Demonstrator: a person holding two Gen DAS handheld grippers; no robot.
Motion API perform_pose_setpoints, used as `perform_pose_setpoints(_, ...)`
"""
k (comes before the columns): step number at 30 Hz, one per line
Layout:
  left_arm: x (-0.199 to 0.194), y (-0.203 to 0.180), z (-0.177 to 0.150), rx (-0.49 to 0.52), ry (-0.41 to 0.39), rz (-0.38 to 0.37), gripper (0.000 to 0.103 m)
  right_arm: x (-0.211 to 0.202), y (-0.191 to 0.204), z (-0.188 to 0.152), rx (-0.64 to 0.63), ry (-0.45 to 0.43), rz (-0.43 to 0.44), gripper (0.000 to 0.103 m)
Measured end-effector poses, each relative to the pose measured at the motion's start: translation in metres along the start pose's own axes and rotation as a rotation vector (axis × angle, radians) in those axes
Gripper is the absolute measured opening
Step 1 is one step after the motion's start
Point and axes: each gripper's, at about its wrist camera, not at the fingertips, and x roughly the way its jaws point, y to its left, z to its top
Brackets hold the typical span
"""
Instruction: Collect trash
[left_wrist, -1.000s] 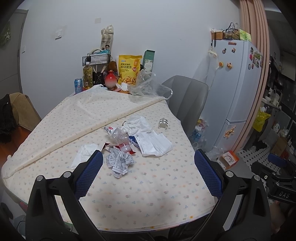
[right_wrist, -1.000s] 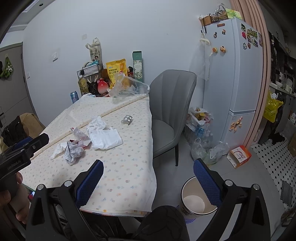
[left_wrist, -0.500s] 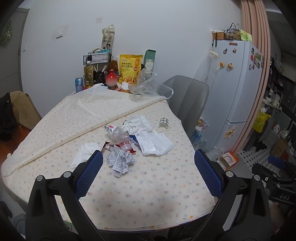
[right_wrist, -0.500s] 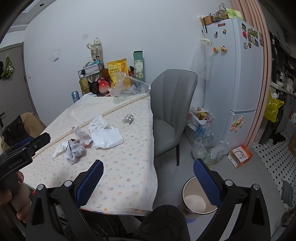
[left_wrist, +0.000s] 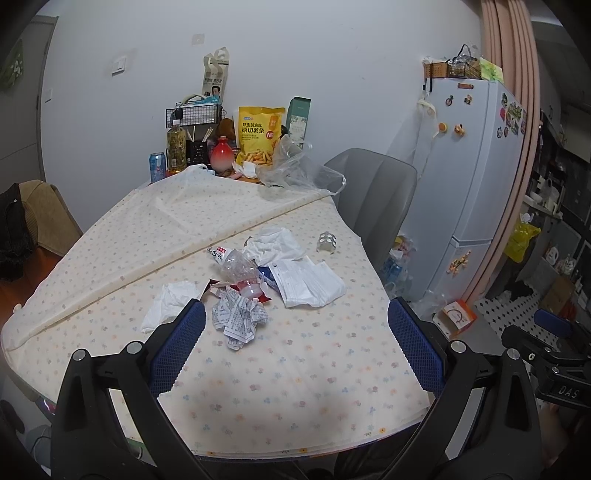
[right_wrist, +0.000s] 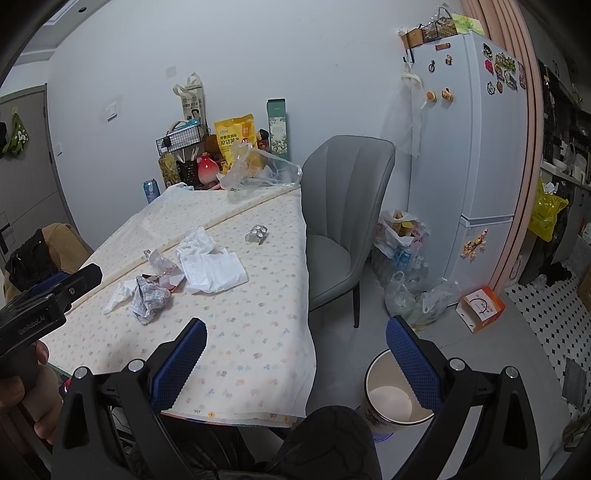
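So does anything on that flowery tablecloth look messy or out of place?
Yes. A litter pile sits mid-table: a crumpled printed paper, a crushed clear plastic bottle, a white tissue wad and a flat white wrapper. The cream tablecloth also has a raised fold running diagonally. Nothing looks spilled.

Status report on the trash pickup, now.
Left gripper open, empty, above the near table edge. Right gripper open, empty, over the bin on the floor. Crumpled paper and other trash untouched on the tablecloth. Nothing blocks it.

The waste bin (right_wrist: 388, 398) (on the floor) is partly hidden behind the right gripper (right_wrist: 295, 365).
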Motion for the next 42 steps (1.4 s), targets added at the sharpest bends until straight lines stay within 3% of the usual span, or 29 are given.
perform_pose_setpoints(21,0.001,0.007,0.001,-0.019,-0.007,0.006,0.098,0.005,0.004,-0.004,-0.006,0.016,0.016,0.095)
perform_pose_setpoints(42,0.036,0.083,-0.007,-0.138,0.062,0.111,0.098,0.074,0.057,0.008,-0.126,0.101,0.19,0.095)
